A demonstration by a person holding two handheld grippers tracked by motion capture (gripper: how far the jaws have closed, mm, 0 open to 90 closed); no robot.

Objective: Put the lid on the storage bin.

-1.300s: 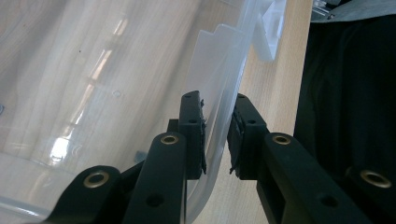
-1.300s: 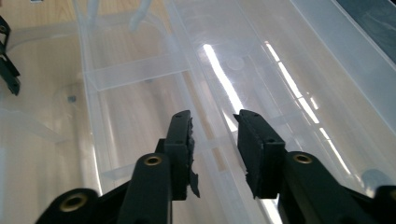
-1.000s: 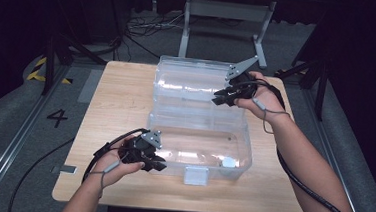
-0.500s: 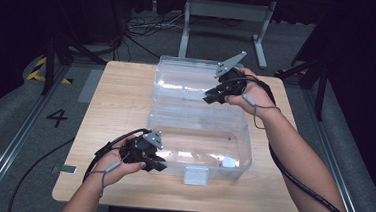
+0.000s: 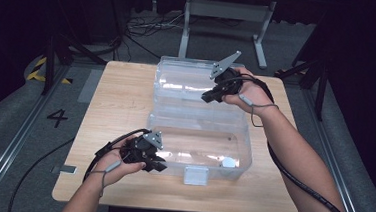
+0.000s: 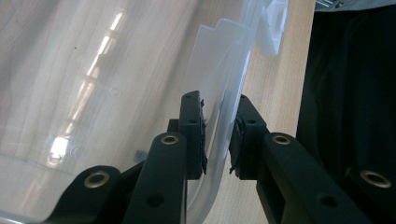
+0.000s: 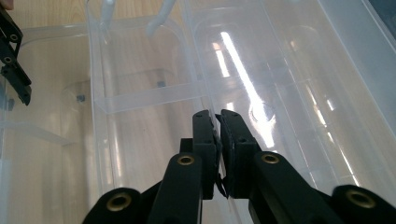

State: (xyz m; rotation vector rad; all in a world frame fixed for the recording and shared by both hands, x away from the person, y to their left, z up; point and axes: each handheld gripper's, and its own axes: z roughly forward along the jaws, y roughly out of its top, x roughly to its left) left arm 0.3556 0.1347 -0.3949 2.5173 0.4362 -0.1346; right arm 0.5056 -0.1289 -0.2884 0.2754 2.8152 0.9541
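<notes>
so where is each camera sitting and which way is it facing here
High view: fixed above the person's side, looking forward and down on the wooden table and the clear plastic box; both forearms, left gripper and right gripper show.
Left gripper view: rides the left gripper, looking along its jaws, which straddle the box wall.
Right gripper view: rides the right gripper, looking down into the open lid, jaws pinched on its edge.
Shared: the box; the right gripper view also catches the left gripper.

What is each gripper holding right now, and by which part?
Left gripper straddles the clear box's near-left wall; pad contact unclear. Right gripper, just closed, pinches the open lid's edge.
</notes>
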